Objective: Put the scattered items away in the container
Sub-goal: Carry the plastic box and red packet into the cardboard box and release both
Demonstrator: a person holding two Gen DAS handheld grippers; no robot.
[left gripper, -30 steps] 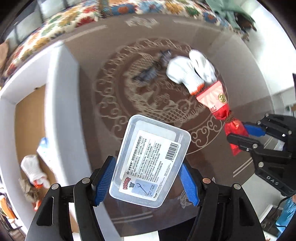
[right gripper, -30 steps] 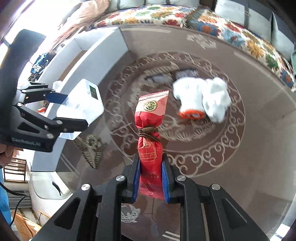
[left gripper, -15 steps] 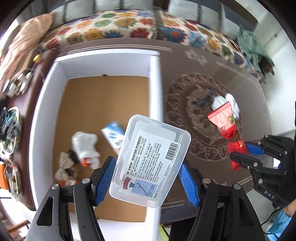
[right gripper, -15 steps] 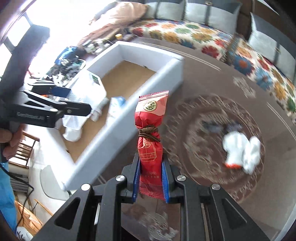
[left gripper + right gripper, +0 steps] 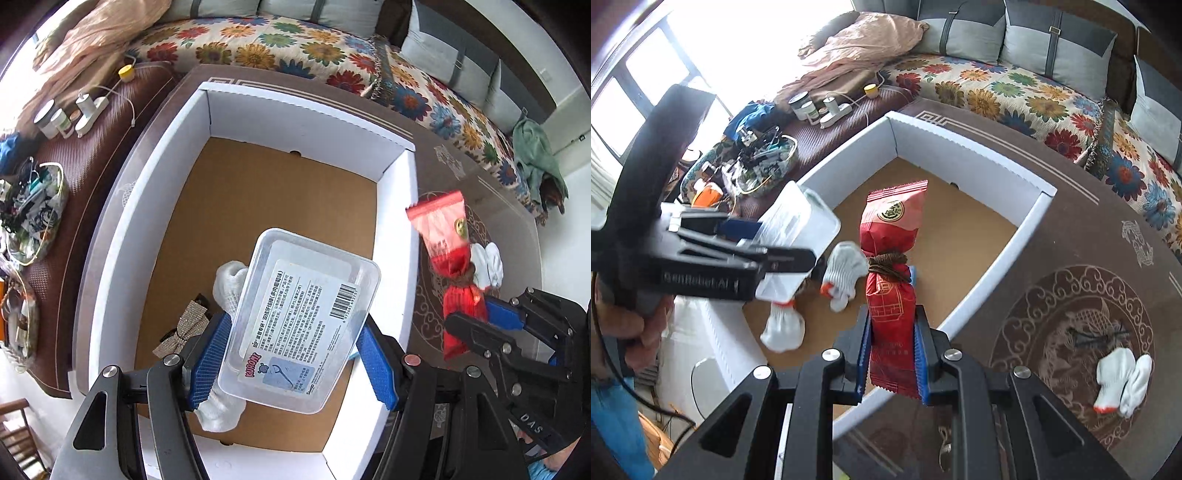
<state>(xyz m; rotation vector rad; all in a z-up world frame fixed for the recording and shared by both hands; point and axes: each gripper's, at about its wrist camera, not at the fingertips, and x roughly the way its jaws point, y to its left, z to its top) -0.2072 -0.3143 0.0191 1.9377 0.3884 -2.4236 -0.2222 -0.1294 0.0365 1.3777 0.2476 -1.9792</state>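
A: L gripper (image 5: pixel 293 356)?
B: Jaws about half spread, blue pads clamped on both long sides of clear plastic box (image 5: pixel 301 317). Label + barcode facing cam. Hanging over white cardboard box (image 5: pixel 122 236), above its brown floor.

A: R gripper (image 5: pixel 892 360)?
B: Pinched nearly closed on lower end of red packet (image 5: pixel 892 275). Packet upright, tied w/ brown cord at the waist, gold seal near top. Sits above the near-right wall of the white box in R wrist view; in L wrist view appears just outside that wall, over the table (image 5: pixel 1071 236).

A: Already inside the box?
B: 2 white gloves w/ orange cuffs (image 5: pixel 844 273), sparkly bow (image 5: pixel 184 330), something blue behind the packet, mostly hidden, can't tell what.

A: Left out on the table?
B: 1 pair white gloves (image 5: pixel 1123 382) on the round carp pattern, dark clip-like item (image 5: pixel 1097 338) just beside. Well apart from the box.

A: Surroundings?
B: Floral sofa cover (image 5: pixel 369 62) behind table, grey cushions, clutter + power strip on brown mat to the left.
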